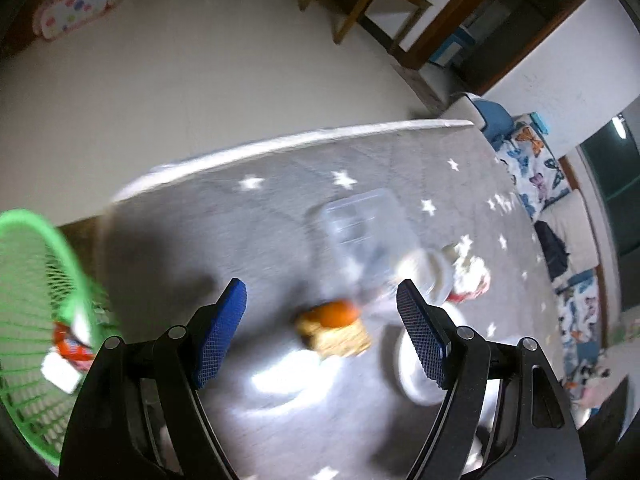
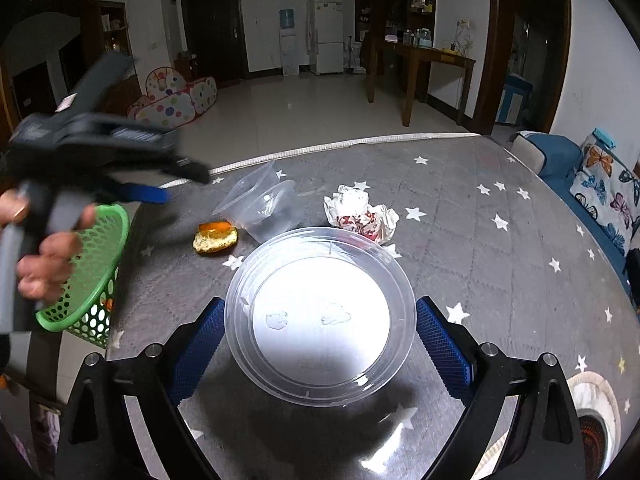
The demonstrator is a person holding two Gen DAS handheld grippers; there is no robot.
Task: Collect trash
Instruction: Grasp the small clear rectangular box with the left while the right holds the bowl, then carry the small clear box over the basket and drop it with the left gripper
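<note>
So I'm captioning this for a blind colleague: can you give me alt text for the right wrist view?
The right gripper, open, frames a clear round plastic lid lying on a grey star-patterned mat. Beyond it lie an orange peel, a tipped clear container and crumpled paper. At left, a hand holds the left gripper above a green basket.

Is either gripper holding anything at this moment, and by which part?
Nothing is held. The left gripper is open above the orange peel; the right gripper is open around the clear lid.

A grey star-patterned mat point(image 2: 460, 240) fills the near ground, with a wooden table point(image 2: 424, 60), white fridge point(image 2: 326, 36) and polka-dot play tent point(image 2: 176, 98) far behind.
</note>
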